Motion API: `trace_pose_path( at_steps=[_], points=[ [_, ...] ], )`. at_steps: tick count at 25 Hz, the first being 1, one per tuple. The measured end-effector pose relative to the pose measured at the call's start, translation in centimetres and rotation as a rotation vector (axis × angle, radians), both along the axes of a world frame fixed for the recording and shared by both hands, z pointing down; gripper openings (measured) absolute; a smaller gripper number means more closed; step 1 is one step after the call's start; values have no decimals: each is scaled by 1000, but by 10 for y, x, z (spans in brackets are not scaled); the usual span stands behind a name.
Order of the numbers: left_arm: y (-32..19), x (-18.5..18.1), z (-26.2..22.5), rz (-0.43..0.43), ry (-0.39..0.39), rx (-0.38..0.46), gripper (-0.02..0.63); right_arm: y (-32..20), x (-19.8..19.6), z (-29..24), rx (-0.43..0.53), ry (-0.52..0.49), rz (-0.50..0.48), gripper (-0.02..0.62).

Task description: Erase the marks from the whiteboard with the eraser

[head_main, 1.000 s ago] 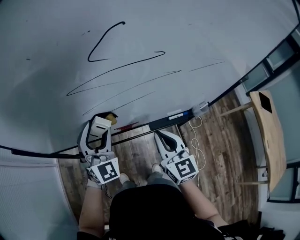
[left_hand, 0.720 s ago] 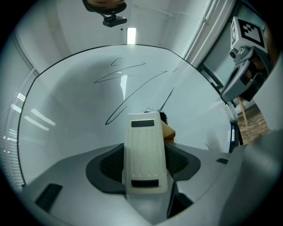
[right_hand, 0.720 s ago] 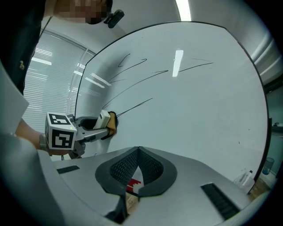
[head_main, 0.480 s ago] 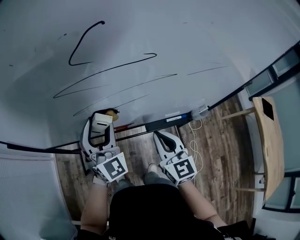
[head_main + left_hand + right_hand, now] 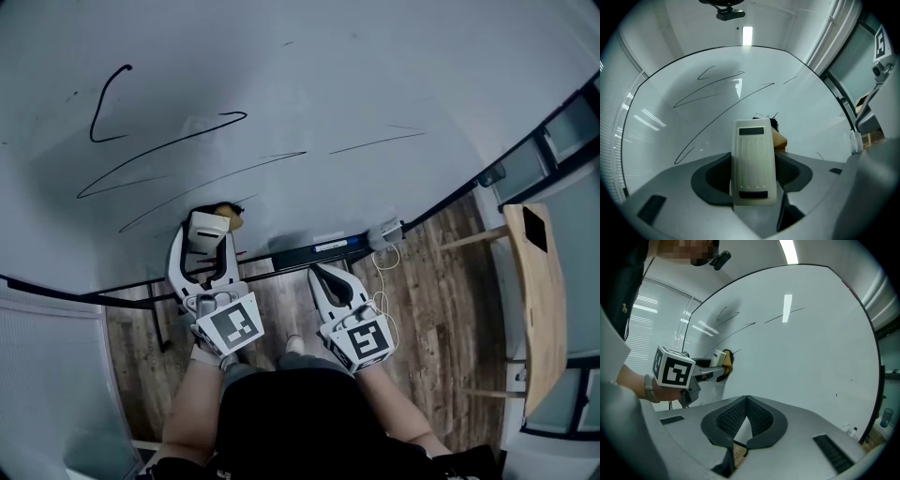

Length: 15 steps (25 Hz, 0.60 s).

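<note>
Head view: the left gripper [image 5: 206,236] is clamped on the eraser [image 5: 208,228], white back toward the camera, tan felt side turned to the whiteboard [image 5: 394,75]. Compared with a second ago, the eraser has risen off the level of the tray [image 5: 319,248] and now sits against the lower board, just beside the near end of the lowest stroke. The marks [image 5: 169,141], a hooked loop above several long slanting lines, appear complete; their leftward shift in the frame looks like head movement, not wiping. The right gripper [image 5: 324,275] hangs low over the wooden floor [image 5: 441,300], jaws together, much as it was. Left gripper view: the eraser fills the gap between the two jaws, gripped at its sides; its felt edge [image 5: 780,139] meets the board, with a short dark scribble just above it and the long strokes running up and to the left. Right gripper view: its own jaws are pinched to a point with nothing between them; beyond, the other gripper's marker cube [image 5: 673,367] and the eraser pressed flat to the board can be seen. Judgement: the change is one of approach only. Contact seems made, no stroke is removed yet, and the whole wiping job remains ahead, starting most naturally with the lowest line.
</note>
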<state>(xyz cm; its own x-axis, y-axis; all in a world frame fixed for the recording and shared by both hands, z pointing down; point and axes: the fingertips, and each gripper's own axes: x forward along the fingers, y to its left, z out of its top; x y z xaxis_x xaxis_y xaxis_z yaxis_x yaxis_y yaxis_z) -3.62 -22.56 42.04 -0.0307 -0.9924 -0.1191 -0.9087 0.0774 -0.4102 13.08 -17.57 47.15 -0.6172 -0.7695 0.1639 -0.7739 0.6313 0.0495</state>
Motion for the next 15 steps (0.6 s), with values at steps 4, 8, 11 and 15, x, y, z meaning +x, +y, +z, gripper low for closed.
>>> trace_pose_path(
  at_steps=[4, 8, 11, 15],
  points=[
    [-9, 39, -17, 3, -7, 19, 273, -2, 21, -5, 2, 4, -14, 28],
    [-17, 77, -33, 22, -22, 34, 273, -1, 40, -8, 13, 10, -25, 28],
    [-22, 106, -43, 64, -40, 43, 273, 0, 50, -11, 21, 13, -30, 28],
    [-24, 123, -48, 97, -74, 59, 273, 1, 53, -10, 5, 14, -23, 28]
  ],
)
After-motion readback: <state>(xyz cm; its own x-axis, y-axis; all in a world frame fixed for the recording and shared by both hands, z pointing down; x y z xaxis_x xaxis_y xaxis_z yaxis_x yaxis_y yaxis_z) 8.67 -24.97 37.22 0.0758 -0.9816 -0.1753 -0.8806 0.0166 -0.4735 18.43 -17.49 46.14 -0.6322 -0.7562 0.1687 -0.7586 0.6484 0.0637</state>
